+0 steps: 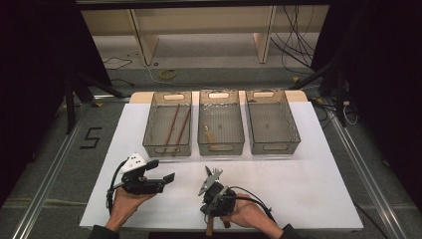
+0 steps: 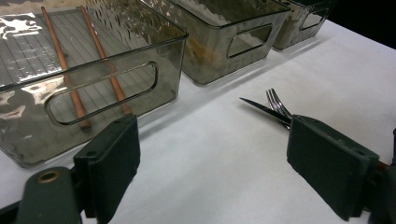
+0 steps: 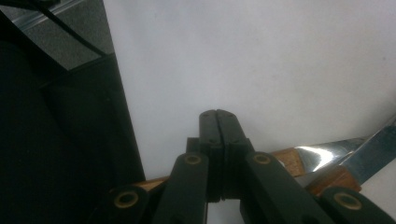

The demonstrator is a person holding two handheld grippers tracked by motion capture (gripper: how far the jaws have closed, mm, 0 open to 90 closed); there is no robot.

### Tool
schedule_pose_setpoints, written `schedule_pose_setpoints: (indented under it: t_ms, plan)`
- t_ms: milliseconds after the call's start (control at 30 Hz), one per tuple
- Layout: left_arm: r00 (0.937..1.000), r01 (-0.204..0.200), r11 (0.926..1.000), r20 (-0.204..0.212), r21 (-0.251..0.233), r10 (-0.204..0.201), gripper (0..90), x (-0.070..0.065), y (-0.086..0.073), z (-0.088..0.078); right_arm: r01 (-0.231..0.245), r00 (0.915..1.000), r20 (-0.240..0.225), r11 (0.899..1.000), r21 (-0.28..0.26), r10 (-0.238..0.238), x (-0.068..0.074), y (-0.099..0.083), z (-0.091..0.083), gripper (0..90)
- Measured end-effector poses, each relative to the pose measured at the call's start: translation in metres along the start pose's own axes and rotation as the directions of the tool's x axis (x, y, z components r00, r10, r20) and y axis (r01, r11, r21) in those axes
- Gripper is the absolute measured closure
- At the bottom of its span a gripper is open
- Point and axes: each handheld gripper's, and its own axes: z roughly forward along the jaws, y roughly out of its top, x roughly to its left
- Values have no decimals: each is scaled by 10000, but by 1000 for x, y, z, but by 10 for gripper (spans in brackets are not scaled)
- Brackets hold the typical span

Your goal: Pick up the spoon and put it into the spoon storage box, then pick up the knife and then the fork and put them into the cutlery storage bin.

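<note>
A knife (image 2: 261,108) and a fork (image 2: 279,105) with wooden handles (image 3: 289,161) lie together near the table's front edge, tips (image 1: 211,175) toward the bins. My right gripper (image 3: 217,119) is over their handles, jaws shut against each other with nothing seen between them; in the high view the right gripper (image 1: 206,203) sits low at centre. To the left of the cutlery, my left gripper (image 1: 161,170) is open and holds nothing. Between the left gripper's (image 2: 212,140) spread jaws I see bare mat.
Three clear grey bins stand in a row at the back of the white mat (image 1: 308,174). The left bin (image 1: 167,144) holds two chopsticks (image 2: 100,51), the middle bin (image 1: 220,144) a wooden-handled piece, and the right bin (image 1: 272,145) looks empty. The table's front edge is close behind the right gripper.
</note>
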Motion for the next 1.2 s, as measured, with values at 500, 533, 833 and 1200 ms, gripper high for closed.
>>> schedule_pose_setpoints:
  t_ms: [500,533,833,1200]
  plan:
    - [10000,-15,10000,-13,5,15,169,0,0,-1,-160,9996,261,9989,447,148,-4,-17,-15,900]
    - [10000,-13,10000,-11,10,13,169,0,0,-1,-200,9995,259,9987,466,188,-5,-19,-16,900]
    - [10000,30,10000,-27,1,-30,169,0,0,-1,-532,9975,500,9964,656,500,-18,-31,-28,900]
    - [10000,-31,10000,-52,11,31,169,1,-1,-2,-661,9952,777,9939,878,593,-31,-39,-37,900]
